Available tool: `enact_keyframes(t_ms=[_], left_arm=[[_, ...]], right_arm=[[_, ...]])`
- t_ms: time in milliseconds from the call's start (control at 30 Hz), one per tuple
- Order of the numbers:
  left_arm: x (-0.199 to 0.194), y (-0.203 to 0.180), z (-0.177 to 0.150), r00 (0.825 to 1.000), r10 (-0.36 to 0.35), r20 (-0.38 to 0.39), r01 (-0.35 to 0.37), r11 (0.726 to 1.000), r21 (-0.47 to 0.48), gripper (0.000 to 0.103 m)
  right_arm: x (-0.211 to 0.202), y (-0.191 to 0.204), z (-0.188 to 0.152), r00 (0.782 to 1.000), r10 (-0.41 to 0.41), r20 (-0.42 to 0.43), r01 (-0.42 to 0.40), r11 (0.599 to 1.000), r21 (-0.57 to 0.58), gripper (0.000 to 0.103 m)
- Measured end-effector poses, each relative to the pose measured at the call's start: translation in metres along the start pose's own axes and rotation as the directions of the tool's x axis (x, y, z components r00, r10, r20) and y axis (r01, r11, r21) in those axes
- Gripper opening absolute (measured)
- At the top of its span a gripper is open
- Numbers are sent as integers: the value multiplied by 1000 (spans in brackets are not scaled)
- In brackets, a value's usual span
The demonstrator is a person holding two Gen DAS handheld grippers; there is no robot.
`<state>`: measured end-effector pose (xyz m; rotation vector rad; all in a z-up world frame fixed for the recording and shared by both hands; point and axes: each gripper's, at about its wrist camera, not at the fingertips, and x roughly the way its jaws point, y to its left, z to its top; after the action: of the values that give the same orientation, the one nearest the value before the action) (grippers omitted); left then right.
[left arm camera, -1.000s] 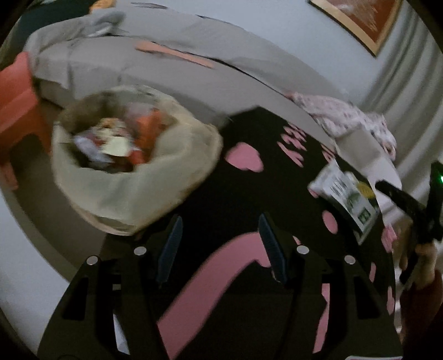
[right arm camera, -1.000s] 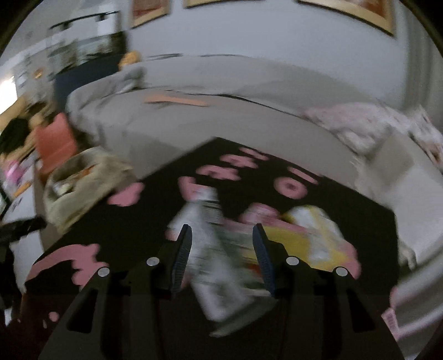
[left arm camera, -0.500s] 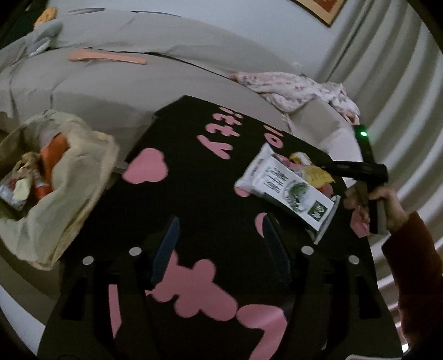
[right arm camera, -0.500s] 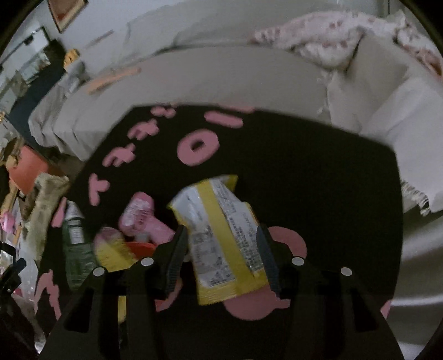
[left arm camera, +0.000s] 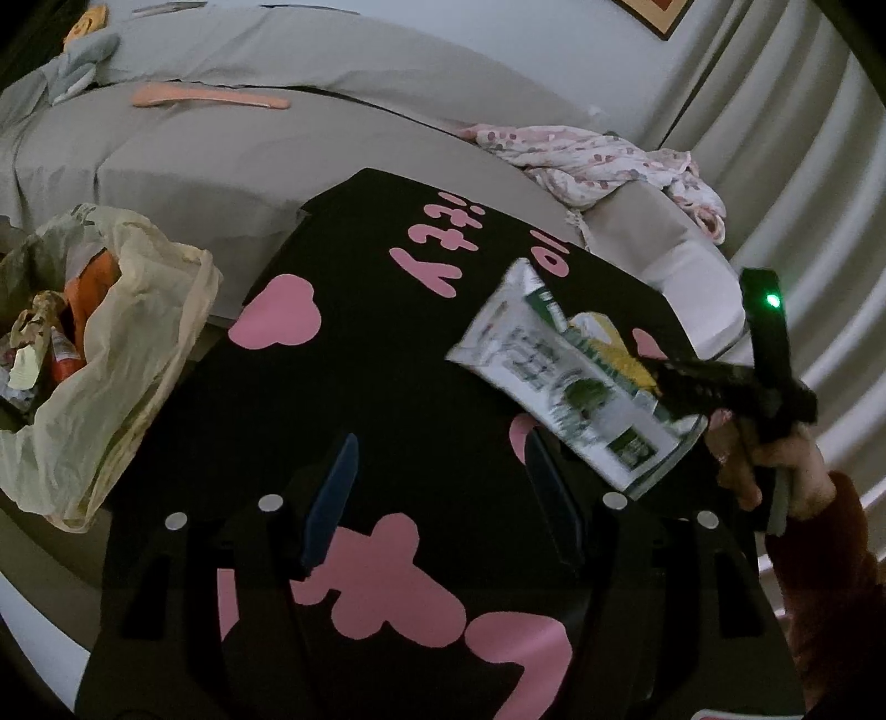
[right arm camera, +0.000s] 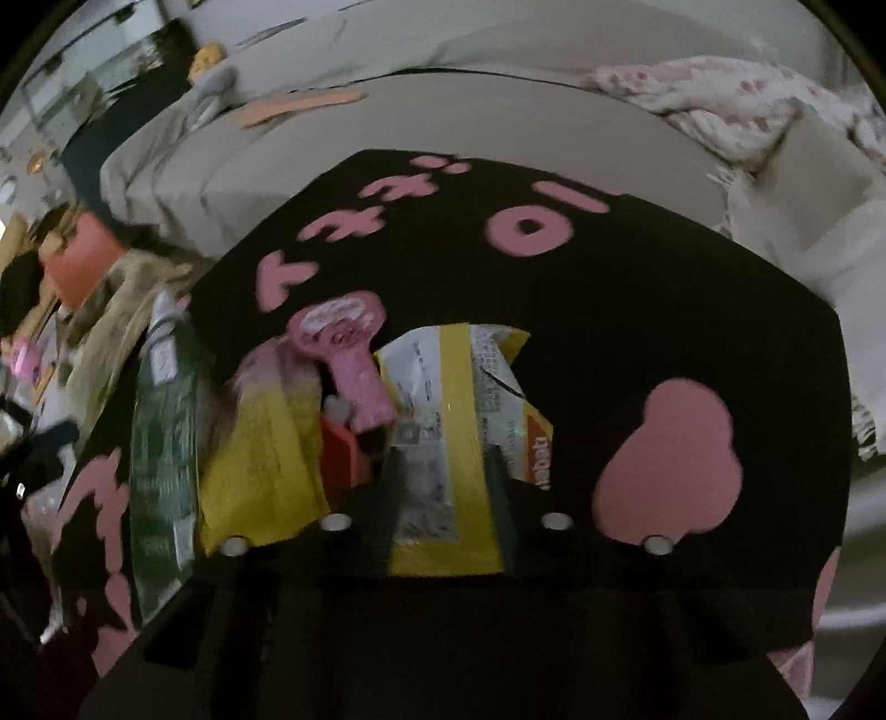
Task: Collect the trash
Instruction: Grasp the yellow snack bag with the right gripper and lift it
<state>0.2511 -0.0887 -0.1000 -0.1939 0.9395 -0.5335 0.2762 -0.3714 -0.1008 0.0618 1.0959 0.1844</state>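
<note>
**Yellow wrapper is next, more trash waits**

Yellow and white, the snack wrapper lies on the black table. The right gripper has its fingers on both sides of it, but whether they pinch it cannot be told. The left gripper is wide apart and holds nothing. The trash bag beside the table already has some trash inside. A green packet, another yellow packet and a pink wrapper crowd close and are left to pick up.

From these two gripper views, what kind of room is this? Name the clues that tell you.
Most likely a home living room or bedroom. A grey-covered sofa or bed with a floral cloth stands behind a black and pink table, and a framed picture hangs beside curtains.
</note>
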Motion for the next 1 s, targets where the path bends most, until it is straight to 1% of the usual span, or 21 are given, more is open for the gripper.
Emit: enact_keyframes(t_ms=[33,67,200,300,433,500,567,600,633,667,700,767,833,867,933,1000], left_arm=[[-1,0,0,1000,-1,3,1,1000,1,59],[-2,0,0,1000,-1,6,1,1000,3,59],[-4,2,0,1000,-1,11,0,1000,1,59],[-4,-1,0,1000,-11,13,11,1000,1,59],[1,-13,2,1000,-28,3,28,999,15,60],[6,-24,4,999,-38,-2,38,999,24,60],[11,-36,8,999,-38,-5,38,999,38,60],[14,-41,10,999,-35,-7,36,998,42,60],[16,-46,12,1000,-31,-7,31,999,45,60],[18,-51,15,1000,-24,-1,24,999,49,60],[20,-59,21,1000,-8,20,6,998,61,60],[24,-70,30,998,34,58,-39,996,85,60],[28,-78,36,995,56,85,-65,992,109,60],[31,-85,38,993,76,95,-89,986,142,60],[35,-91,37,987,117,109,-136,972,192,60],[36,-86,34,988,119,99,-136,972,193,60]], right_arm=[[-5,3,-6,1000,16,9,-16,1000,5,15],[-9,5,-10,999,27,16,-27,1000,9,14],[-32,10,-39,995,89,44,-91,995,43,12],[-47,12,-64,993,101,54,-104,993,61,12],[-64,8,-93,995,52,82,-59,995,86,12],[-74,6,-104,994,0,111,-11,995,99,12],[-79,3,-110,991,-21,134,7,995,104,13],[-83,2,-112,988,-27,154,9,993,117,15],[-85,0,-114,985,-26,170,4,992,128,26],[-87,-2,-115,983,-20,183,-5,991,134,43],[-90,-4,-115,979,-13,202,-16,990,141,49],[-93,-6,-115,973,-27,229,-8,988,152,50],[-94,-5,-112,966,-55,253,15,987,158,50],[-94,-4,-111,963,-55,264,12,987,160,50],[-92,-1,-105,960,-14,279,-29,988,151,50],[-89,9,-97,958,25,285,-59,992,109,50]])
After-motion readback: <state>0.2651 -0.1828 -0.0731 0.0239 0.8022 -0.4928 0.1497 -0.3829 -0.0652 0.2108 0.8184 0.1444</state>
